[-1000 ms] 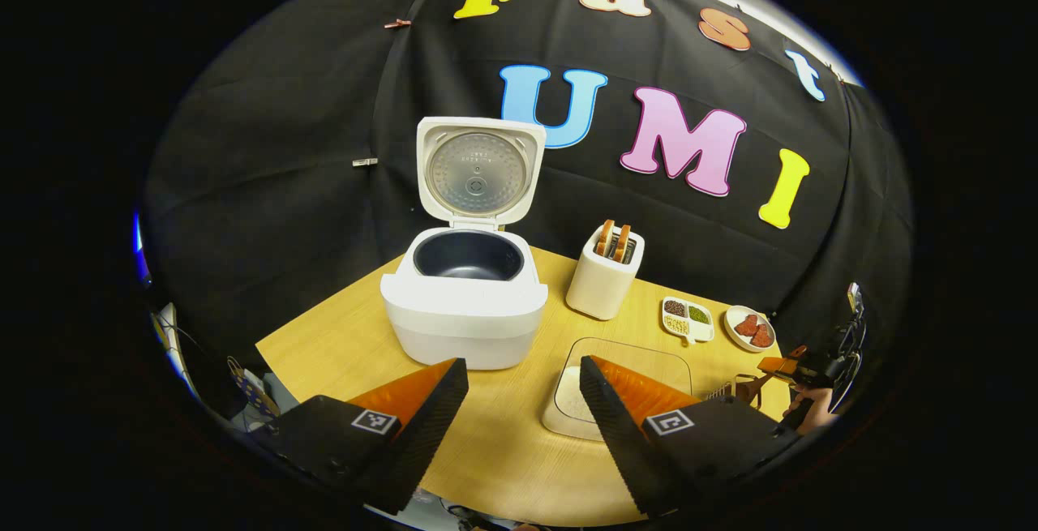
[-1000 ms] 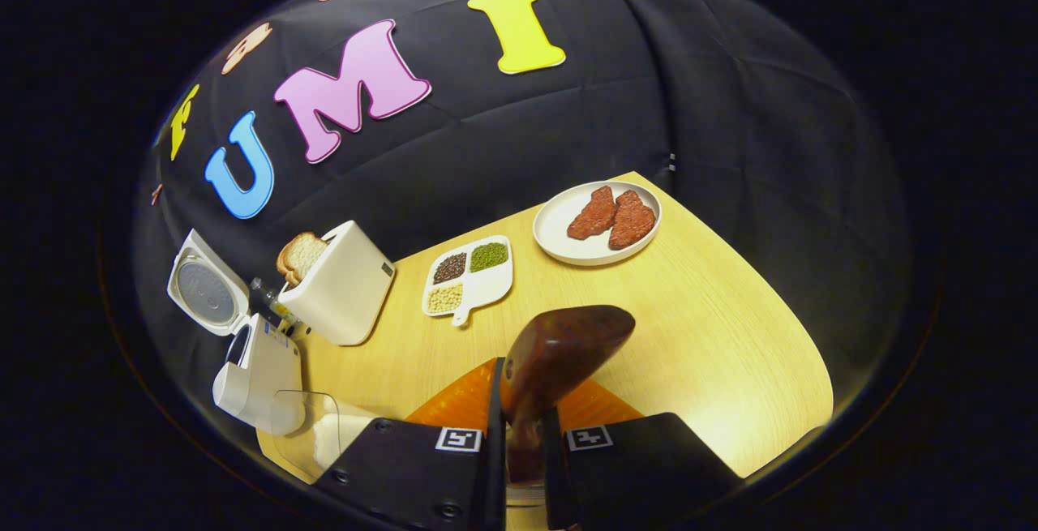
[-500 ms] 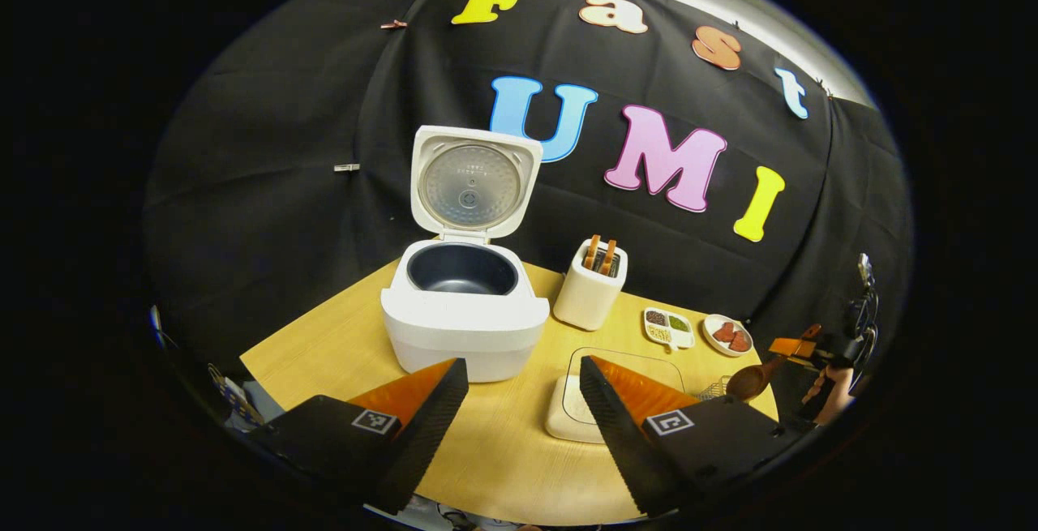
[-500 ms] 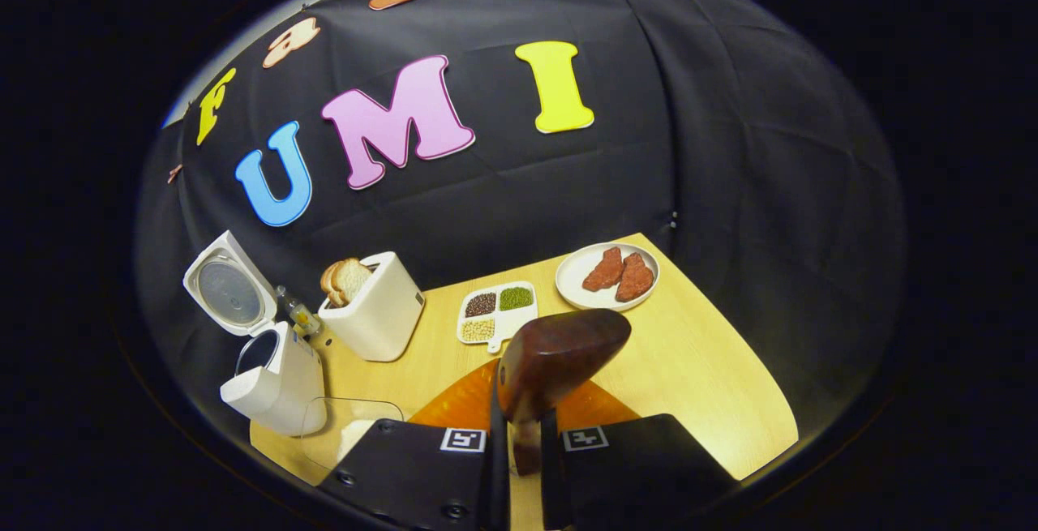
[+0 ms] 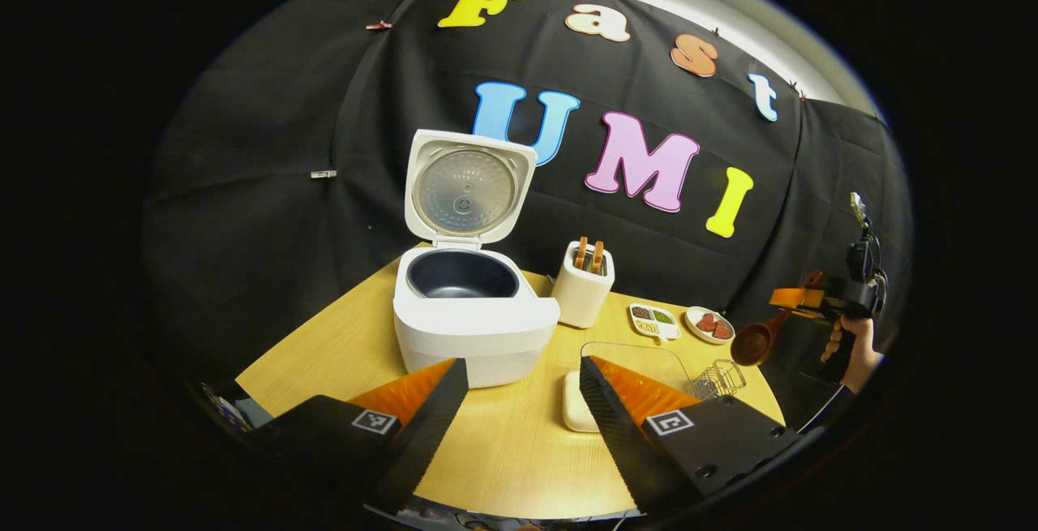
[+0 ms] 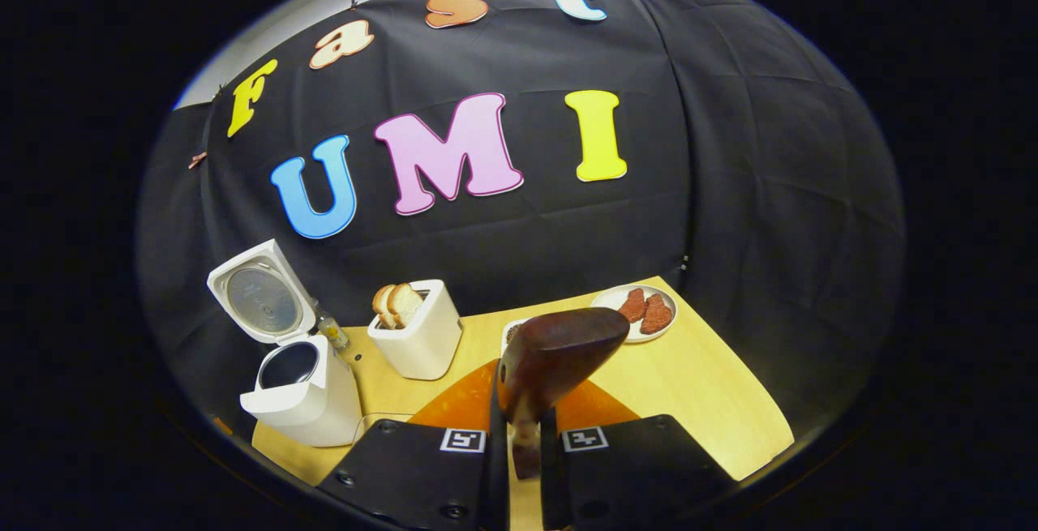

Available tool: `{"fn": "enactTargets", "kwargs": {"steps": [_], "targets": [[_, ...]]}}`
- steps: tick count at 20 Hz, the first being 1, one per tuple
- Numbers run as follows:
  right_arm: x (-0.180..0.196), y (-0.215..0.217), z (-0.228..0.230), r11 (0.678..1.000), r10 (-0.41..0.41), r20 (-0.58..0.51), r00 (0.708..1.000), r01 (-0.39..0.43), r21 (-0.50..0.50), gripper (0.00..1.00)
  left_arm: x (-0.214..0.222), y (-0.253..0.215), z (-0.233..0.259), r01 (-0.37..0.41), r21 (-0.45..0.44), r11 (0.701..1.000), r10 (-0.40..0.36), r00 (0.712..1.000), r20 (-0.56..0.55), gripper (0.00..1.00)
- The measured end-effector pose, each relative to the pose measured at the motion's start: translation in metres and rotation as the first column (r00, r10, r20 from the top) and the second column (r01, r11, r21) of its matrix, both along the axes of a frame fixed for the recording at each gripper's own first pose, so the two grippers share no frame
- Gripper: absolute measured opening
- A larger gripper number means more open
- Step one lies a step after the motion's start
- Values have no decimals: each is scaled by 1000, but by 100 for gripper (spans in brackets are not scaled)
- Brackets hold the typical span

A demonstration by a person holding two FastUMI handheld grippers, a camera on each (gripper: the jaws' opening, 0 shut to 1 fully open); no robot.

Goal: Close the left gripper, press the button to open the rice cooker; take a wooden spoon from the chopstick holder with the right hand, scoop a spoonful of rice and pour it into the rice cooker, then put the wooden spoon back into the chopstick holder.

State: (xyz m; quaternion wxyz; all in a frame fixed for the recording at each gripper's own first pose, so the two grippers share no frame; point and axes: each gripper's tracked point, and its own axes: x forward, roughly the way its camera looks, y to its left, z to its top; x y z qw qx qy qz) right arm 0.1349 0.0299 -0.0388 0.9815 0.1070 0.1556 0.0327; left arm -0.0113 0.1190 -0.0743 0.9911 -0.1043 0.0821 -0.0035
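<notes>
White rice cooker (image 5: 474, 312) at table's left w/ lid up, dark pot bare: button step done. Left gripper (image 5: 519, 426) hangs back low over the near edge, jaws wide apart, holding nothing. Since 1 s ago the dark wooden spoon (image 6: 551, 353) has risen clear of the wire chopstick holder (image 5: 718, 377); scooping comes next. Right gripper (image 6: 519, 466) is raised at far right, jaws clamped on its handle, bowl forward.

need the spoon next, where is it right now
The spoon is clamped in the right tongs, held up off the table; in the left gripper view it's far right, beyond the wire holder.
</notes>
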Motion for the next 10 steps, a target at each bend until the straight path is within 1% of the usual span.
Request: {"fn": "enactTargets", "kwargs": {"steps": [2,3,4,5,8,10], "targets": [[-4,28,-2,999,37,0,999,-37,2,19,-4,7,-6,16,12,1000,-16,1000,-3,96],[-6,42,-4,998,55,1,998,-55,0,15,-5,10,-9,23,19,1000,-23,1000,-7,96],[-5,56,-9,997,71,-1,997,-71,1,20,-5,12,-13,32,24,999,-31,999,-11,96],[-2,70,-15,996,85,-7,996,-85,3,20,-6,14,-16,39,24,999,-38,999,-17,96],[8,98,-36,995,96,-23,995,-96,12,19,-3,20,-26,55,10,998,-54,998,-32,96],[16,111,-56,995,99,-42,994,-99,1,19,0,23,-34,64,1,998,-64,997,-48,96]]}}
